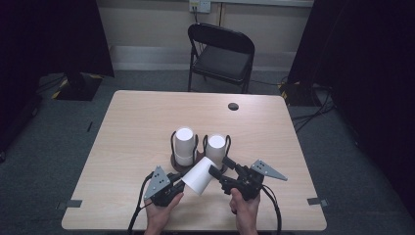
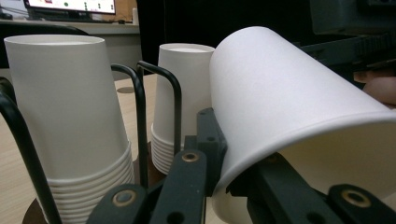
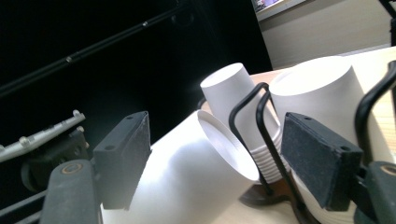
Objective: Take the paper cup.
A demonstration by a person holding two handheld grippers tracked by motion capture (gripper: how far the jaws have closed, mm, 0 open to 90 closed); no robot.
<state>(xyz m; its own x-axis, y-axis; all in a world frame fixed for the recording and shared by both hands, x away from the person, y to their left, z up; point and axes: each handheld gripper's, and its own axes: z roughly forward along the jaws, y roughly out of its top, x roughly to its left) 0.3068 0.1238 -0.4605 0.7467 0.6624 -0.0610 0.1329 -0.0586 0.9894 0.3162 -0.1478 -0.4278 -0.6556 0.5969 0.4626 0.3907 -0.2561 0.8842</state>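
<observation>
White paper cup (image 1: 198, 176) lies tilted between my two grippers, just in front of the two racked stacks (image 1: 185, 146). My left gripper (image 1: 179, 184) is clamped on its rim (image 2: 261, 154), probably to steady it. My right gripper (image 1: 218, 173) has its jaws apart around the cup's closed end (image 3: 229, 144), pads off the paper, so I judge it has let go of a cup just separated.

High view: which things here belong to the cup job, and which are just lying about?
In the job:
- loose paper cup, pinched at its rim by the left gripper
- right gripper, open
- two cup stacks in wire holders

Lying about:
- folding chair
- table's cable hole
</observation>
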